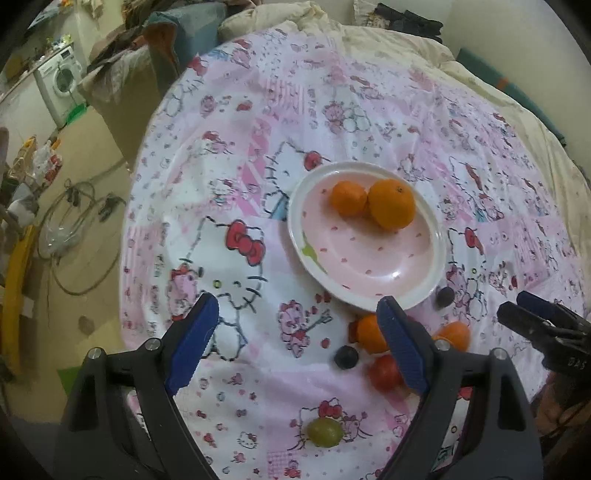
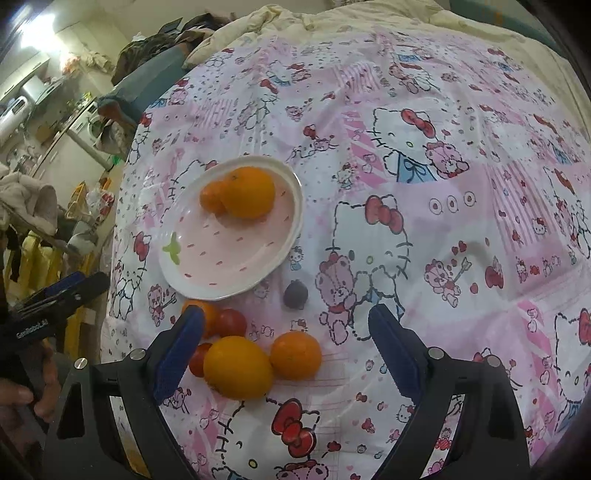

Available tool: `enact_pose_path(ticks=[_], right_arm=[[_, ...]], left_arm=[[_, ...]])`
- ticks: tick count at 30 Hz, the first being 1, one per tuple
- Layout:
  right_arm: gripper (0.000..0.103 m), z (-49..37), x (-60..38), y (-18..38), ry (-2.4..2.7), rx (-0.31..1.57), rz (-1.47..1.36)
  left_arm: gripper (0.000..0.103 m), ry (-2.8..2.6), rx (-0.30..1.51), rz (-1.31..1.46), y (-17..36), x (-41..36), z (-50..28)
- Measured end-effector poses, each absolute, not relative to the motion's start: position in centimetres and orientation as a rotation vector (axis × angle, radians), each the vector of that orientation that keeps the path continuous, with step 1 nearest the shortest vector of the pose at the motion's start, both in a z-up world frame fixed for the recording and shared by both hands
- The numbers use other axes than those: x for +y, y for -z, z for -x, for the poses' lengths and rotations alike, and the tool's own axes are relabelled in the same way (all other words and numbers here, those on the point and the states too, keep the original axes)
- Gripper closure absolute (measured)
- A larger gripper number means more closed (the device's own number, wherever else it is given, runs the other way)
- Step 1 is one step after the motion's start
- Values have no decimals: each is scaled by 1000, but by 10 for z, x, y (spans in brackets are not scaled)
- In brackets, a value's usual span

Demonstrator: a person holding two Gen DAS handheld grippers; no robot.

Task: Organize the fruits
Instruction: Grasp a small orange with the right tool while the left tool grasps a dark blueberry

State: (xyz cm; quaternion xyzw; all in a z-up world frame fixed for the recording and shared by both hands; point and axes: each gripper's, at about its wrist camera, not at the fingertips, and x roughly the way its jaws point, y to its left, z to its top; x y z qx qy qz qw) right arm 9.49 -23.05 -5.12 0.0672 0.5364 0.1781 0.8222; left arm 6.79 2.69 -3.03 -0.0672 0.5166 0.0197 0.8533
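At the far left of the left wrist view we saw a washing machine (image 1: 61, 79) against the wall, and nearer, a coil of hose (image 1: 74, 236) on the floor beside the bed. Our left gripper (image 1: 299, 325) hung over the pink cartoon-cat sheet (image 1: 229, 155) with its jaws wide apart and nothing between the blue pads. Near its right finger lay the loose fruit: a dark grape (image 1: 346, 357), a small orange (image 1: 369, 332) partly hidden behind that finger, a red tomato (image 1: 384, 373), and a green grape (image 1: 325, 432) nearest to us. A second dark grape (image 1: 444, 296) sat just beside the near rim of the pink plate (image 1: 369, 266), which held two oranges (image 1: 391, 208) touching each other on its far side. Our right gripper (image 1: 532, 314) entered at the right edge.

In the right wrist view, our hand (image 2: 22, 398) held the left gripper (image 2: 55, 295) at the left edge. The plate (image 2: 229, 258) lay left of centre with the oranges (image 2: 247, 197) still pressed together. Below its near rim sat the small orange (image 2: 205, 314) and tomatoes (image 2: 231, 323), partly screened by the right gripper's left finger. A large orange (image 2: 238, 367) and a medium orange (image 2: 295, 354), touching, lay between the open jaws of the right gripper (image 2: 286, 325), though the pads were not pressing either. The dark grape (image 2: 295, 293) rested just beyond. Rumpled cream bedding (image 2: 332, 22) bounded the far side
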Motion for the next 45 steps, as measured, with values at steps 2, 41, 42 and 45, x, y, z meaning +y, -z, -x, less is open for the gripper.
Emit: enact_pose_path(ticks=[2, 41, 42, 45], right_arm=[[11, -95, -230, 53, -364, 1150, -133], [60, -111, -259, 111, -312, 1405, -530], [60, -111, -261, 106, -316, 1384, -535], [60, -110, -267, 96, -330, 1354, -559]], left_arm=[[18, -40, 1081, 114, 30, 23, -68], [46, -18, 1384, 275, 89, 23, -72], [49, -3, 1399, 276, 94, 20, -73], [60, 34, 1433, 263, 105, 6, -76]])
